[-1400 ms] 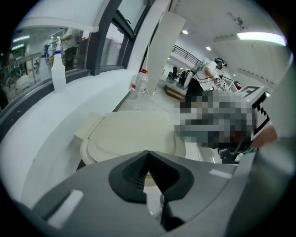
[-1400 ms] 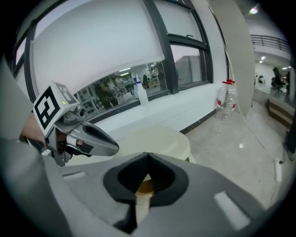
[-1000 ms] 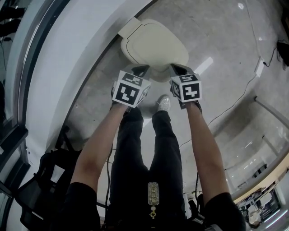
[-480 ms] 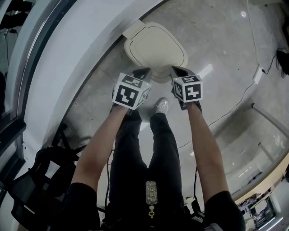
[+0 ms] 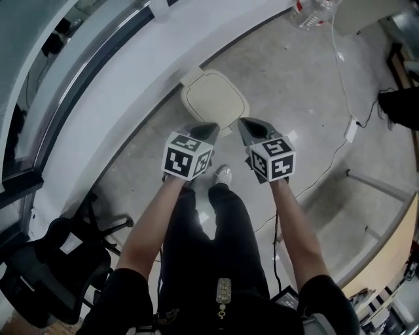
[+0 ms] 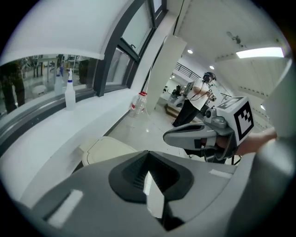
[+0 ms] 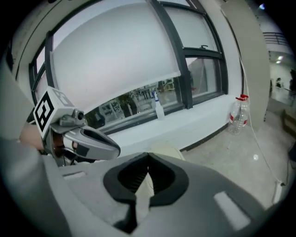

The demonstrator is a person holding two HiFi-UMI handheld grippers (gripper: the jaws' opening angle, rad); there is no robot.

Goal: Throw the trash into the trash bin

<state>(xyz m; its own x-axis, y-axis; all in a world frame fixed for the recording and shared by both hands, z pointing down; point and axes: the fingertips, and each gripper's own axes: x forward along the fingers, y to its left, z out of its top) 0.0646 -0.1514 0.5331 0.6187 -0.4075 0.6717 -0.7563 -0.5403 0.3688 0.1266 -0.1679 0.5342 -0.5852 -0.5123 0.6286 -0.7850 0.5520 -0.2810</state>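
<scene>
Polished grey concrete floor [image 5: 294, 72] runs beside a long, curved white window ledge [image 5: 131, 85] with dark-framed windows above it. The trash bin [image 5: 214, 98], cream-coloured with its flap lid shut, stands on the floor right against the foot of the ledge. The person stands facing it in black trousers, and one pale shoe [image 5: 224, 175] shows on the floor just short of the bin. Both forearms reach forward side by side. The two grippers hang in the air before the bin's near edge, angled down toward it and not touching it.

The left gripper [image 5: 208, 125] has its jaws fully together, tips meeting, with nothing between them. The right gripper [image 5: 247, 122] is the same, its jaws closed on each other and empty. The two are near each other but apart, and each carries its marker cube at the back.

On top of the ledge, close to the window, a spray bottle [image 6: 70, 95] stands upright. Toward the ledge's far end a clear plastic bottle with a red cap [image 5: 313, 13] stands on the floor by the wall foot. A white cable [image 5: 340, 72] trails across the floor to the right of the bin. A black office chair [image 5: 52, 275] sits at the near left, beside the ledge. In the left gripper view another person [image 6: 196, 99] stands far off down the room.
</scene>
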